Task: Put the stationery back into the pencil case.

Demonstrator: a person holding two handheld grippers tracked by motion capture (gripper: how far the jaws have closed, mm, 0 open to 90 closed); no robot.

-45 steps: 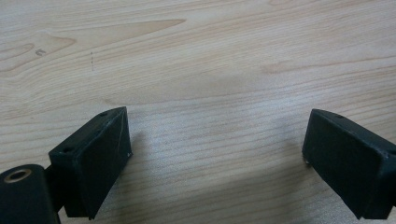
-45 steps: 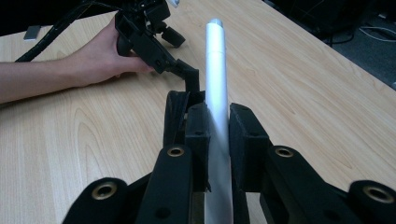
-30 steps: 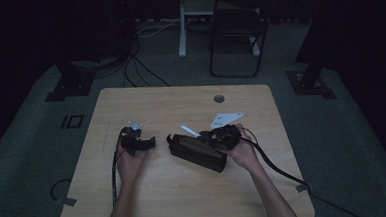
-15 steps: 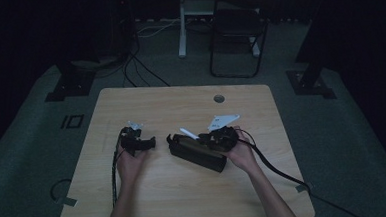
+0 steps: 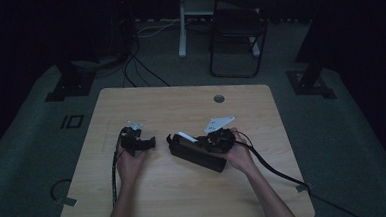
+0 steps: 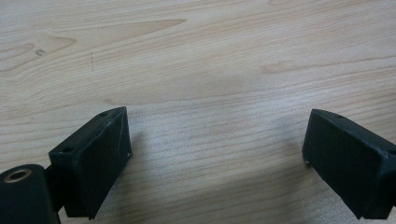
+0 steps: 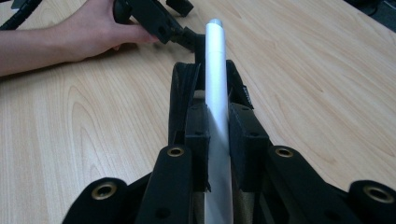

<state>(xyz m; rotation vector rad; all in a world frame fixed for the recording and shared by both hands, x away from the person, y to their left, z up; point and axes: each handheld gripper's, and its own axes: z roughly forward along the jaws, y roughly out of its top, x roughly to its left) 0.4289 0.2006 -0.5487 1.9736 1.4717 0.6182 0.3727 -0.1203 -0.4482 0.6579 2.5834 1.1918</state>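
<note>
silver tube [image 7: 217, 116]: near end cut off by bottom edge | black case [image 5: 198, 153]: contents hidden

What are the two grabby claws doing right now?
Left gripper: open, jaws wide apart over the bare table, holding nothing.
Right gripper: shut on a silver tube, above a black case.

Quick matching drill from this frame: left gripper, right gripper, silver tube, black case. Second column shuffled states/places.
Things:
1. left gripper
2. right gripper
3. silver tube
4. black case

States:
A. lies on the table under the right gripper
B. jaws wide apart over bare wood
C. jaws closed on a tube
D. clamped, pointing away along the jaws

Pairs: 1-B, 2-C, 3-D, 4-A
</note>
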